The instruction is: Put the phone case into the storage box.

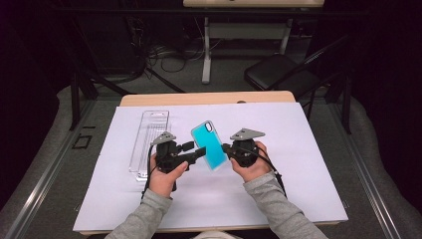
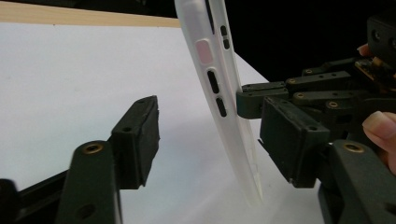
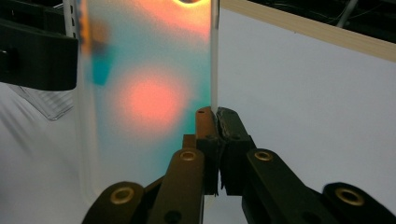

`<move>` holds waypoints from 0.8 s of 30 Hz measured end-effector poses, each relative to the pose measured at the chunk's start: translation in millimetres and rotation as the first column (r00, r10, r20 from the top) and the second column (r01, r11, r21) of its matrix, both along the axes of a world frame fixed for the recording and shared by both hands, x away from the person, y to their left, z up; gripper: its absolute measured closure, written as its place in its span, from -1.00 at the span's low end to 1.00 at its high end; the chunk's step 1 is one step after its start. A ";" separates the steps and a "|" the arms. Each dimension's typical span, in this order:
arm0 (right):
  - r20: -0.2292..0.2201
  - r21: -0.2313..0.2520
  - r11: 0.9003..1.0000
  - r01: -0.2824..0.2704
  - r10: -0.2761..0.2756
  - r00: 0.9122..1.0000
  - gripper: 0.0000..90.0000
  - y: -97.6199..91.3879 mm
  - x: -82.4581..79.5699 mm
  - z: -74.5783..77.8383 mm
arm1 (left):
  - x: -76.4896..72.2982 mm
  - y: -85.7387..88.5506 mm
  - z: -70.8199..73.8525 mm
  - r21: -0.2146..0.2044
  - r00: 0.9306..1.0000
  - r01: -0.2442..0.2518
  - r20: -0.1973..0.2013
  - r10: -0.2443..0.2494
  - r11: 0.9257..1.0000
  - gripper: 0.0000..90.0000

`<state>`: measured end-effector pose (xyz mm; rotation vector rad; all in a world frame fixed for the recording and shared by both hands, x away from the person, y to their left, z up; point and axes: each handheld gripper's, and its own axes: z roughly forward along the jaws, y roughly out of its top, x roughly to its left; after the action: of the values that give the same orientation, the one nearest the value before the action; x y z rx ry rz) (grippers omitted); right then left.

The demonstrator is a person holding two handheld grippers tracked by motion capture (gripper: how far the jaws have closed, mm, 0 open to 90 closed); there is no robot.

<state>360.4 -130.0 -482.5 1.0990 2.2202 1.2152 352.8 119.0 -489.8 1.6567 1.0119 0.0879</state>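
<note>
A phone case (image 1: 210,145) with a turquoise back and frosted clear sides is held tilted above the white sheet. My right gripper (image 1: 226,148) is shut on its right edge; in the right gripper view the jaws (image 3: 216,116) pinch the clear rim, and the case (image 3: 144,93) glows teal and orange. My left gripper (image 1: 197,152) stands open with the case's left edge between its jaws. In the left gripper view (image 2: 217,126) the case (image 2: 219,88) passes edge-on between the two pads, closer to the right one, and neither pad presses it. The right gripper's fingertips (image 2: 252,98) clamp the case beyond.
A clear plastic package (image 1: 152,139) lies on the white sheet (image 1: 298,174) to the left of my hands. The wooden table edge (image 1: 209,98) runs along the back. A black chair (image 1: 278,74) and a desk frame stand on the floor behind.
</note>
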 end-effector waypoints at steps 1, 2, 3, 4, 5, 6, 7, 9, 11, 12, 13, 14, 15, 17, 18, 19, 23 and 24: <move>0.000 -0.001 1.000 -0.001 0.001 1.000 0.96 0.0 0.0 -0.1 | 0.1 0.3 -0.5 -0.003 1.000 -0.001 -0.004 0.001 1.000 -0.13; 0.000 -0.001 1.000 -0.001 0.001 1.000 0.96 0.1 -0.1 -0.1 | 0.2 0.2 -1.1 -0.012 1.000 -0.001 -0.013 0.001 1.000 -0.12; 0.002 0.000 1.000 -0.003 0.003 1.000 0.96 0.1 -0.1 -0.2 | 0.1 0.2 -1.5 -0.021 1.000 -0.002 -0.020 0.002 1.000 -0.10; 0.003 -0.001 1.000 -0.004 0.004 1.000 0.96 0.1 0.0 -0.2 | 0.1 0.3 -1.8 -0.028 1.000 -0.005 -0.026 0.004 1.000 -0.09; 0.003 -0.001 1.000 -0.003 0.003 1.000 0.96 0.2 -0.1 -0.3 | 0.2 1.0 -2.1 -0.035 0.999 -0.007 -0.033 0.006 0.999 -0.07; 0.001 0.001 1.000 -0.002 0.002 1.000 0.96 0.5 -0.4 -0.4 | 0.1 1.3 -2.3 -0.043 0.999 -0.008 -0.039 0.007 0.999 -0.03; 0.005 0.001 1.000 -0.003 0.003 1.000 0.96 0.4 -0.4 -0.5 | 0.4 1.8 -2.6 -0.049 0.999 -0.008 -0.042 0.006 0.999 0.00; 0.005 0.001 1.000 -0.003 0.003 1.000 0.96 0.9 -0.6 -1.1 | 0.5 2.8 -2.7 -0.076 0.998 -0.008 -0.063 0.004 0.997 0.06; 0.000 0.000 1.000 -0.004 0.004 1.000 0.96 1.3 -0.8 -1.3 | 0.5 3.3 -2.7 -0.086 0.998 -0.009 -0.066 0.003 0.996 0.09; 0.000 0.000 1.000 -0.004 0.004 1.000 0.96 1.3 -0.8 -1.3 | 0.5 3.7 -2.7 -0.093 0.998 -0.009 -0.068 0.003 0.996 0.09; 0.000 0.001 1.000 -0.003 0.003 1.000 0.96 1.5 -1.0 -1.5 | 0.4 3.9 -2.6 -0.101 0.997 -0.011 -0.074 0.003 0.995 0.11; 0.003 0.001 1.000 -0.004 0.004 1.000 0.96 1.5 -1.1 -1.8 | 0.4 4.4 -2.4 -0.107 0.997 -0.010 -0.078 0.002 0.994 0.13; 0.005 0.000 1.000 -0.005 0.005 1.000 0.96 1.5 -1.2 -1.9 | 0.5 5.0 -2.3 -0.110 0.997 -0.011 -0.080 0.002 0.994 0.15; 0.009 0.000 1.000 -0.006 0.006 1.000 0.96 1.9 -1.3 -2.3 | 0.6 6.4 -1.9 -0.126 0.996 -0.016 -0.086 0.005 0.992 0.19; 0.009 0.003 1.000 -0.005 0.005 1.000 0.96 2.0 -1.5 -2.2 | 0.8 7.0 -1.9 -0.130 0.996 -0.018 -0.085 0.007 0.991 0.19; 0.010 0.003 1.000 -0.006 0.006 1.000 0.96 2.0 -1.6 -2.2 | 1.1 8.4 -1.6 -0.134 0.996 -0.018 -0.086 0.006 0.991 0.21; 0.010 0.001 1.000 -0.010 0.010 1.000 0.96 2.5 -2.0 -2.7 | 1.3 11.0 -1.1 -0.151 0.996 -0.033 -0.089 0.020 0.988 0.26; 0.008 0.002 1.000 -0.008 0.008 1.000 0.96 2.9 -2.3 -2.8 | 1.4 11.3 -1.1 -0.150 0.996 -0.034 -0.090 0.021 0.988 0.27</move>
<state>358.2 -127.1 -485.3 1.0851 2.2206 1.2234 354.2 130.3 -491.0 1.5188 1.0812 -0.0433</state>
